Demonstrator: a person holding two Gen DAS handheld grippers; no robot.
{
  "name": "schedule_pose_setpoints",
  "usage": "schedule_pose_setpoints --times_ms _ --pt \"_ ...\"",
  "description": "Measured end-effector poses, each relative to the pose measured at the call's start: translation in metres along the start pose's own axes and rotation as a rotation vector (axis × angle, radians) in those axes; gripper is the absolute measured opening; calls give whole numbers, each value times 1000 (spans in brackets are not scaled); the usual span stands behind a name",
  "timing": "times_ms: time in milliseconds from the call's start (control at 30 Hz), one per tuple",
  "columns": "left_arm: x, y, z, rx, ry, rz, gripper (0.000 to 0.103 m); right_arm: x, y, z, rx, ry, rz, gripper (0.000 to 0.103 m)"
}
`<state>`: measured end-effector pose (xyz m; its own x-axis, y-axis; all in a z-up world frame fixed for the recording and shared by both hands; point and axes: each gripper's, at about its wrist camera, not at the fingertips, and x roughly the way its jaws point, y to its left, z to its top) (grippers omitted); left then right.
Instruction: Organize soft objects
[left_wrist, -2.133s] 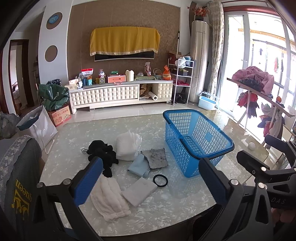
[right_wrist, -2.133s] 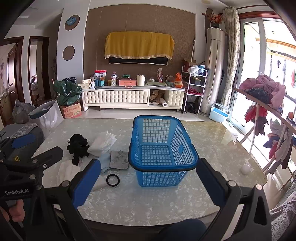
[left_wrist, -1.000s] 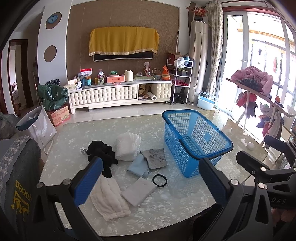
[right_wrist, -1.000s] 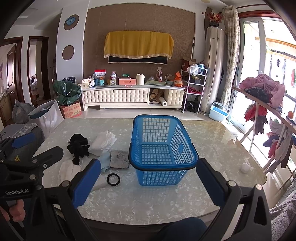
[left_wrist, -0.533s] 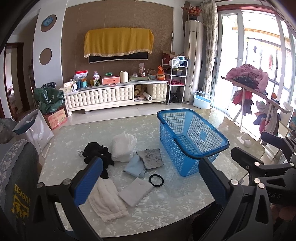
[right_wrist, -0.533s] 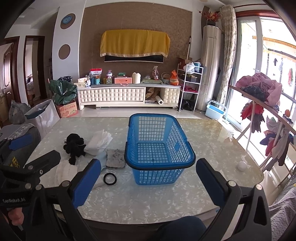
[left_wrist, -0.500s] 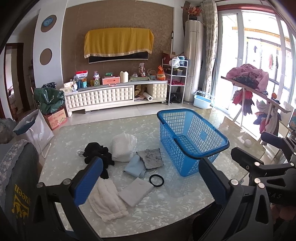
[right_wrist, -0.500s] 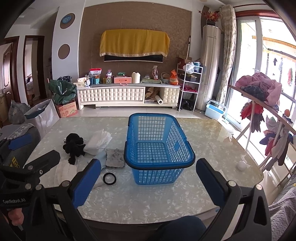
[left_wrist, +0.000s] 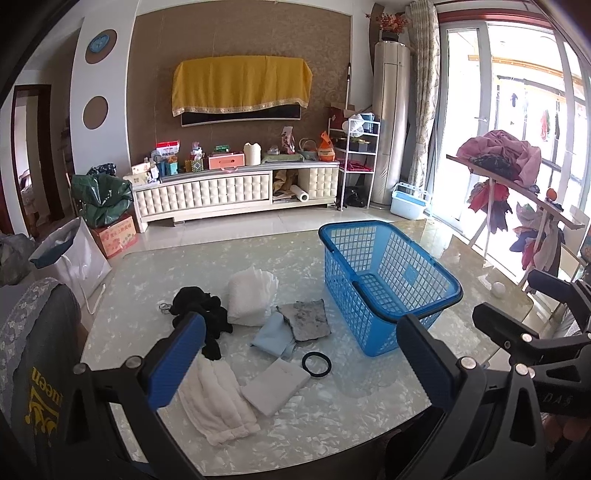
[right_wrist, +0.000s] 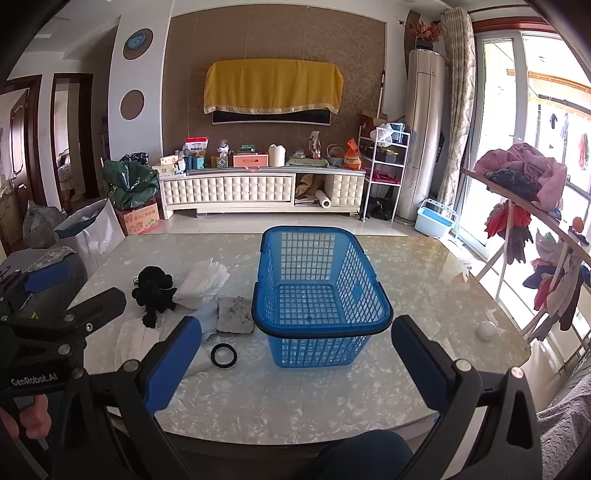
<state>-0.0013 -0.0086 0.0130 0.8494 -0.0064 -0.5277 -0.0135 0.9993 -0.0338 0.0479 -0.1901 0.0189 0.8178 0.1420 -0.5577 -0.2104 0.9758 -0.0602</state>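
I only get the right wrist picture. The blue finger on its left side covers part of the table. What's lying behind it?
Observer: A flat white pad, just left of the black ring.
Visitor: And that fluffy white thing?
Observer: A folded fluffy towel, longer than the pad, ending near the table edge.
Visitor: Is the other gripper holding anything?
Observer: No, the left gripper is open and empty.

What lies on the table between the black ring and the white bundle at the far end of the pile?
In the left wrist view, a grey mottled cloth and a light blue cloth lie between the black ring and the white bundle.
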Motion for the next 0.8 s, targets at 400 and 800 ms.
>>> schedule_pose_setpoints --times_ms 400,800 --pt "10 11 30 90 31 -11 103 24 -18 21 -23 61 14 103" --pt "67 73 42 123 241 13 103 82 -4 53 -129 176 82 103"
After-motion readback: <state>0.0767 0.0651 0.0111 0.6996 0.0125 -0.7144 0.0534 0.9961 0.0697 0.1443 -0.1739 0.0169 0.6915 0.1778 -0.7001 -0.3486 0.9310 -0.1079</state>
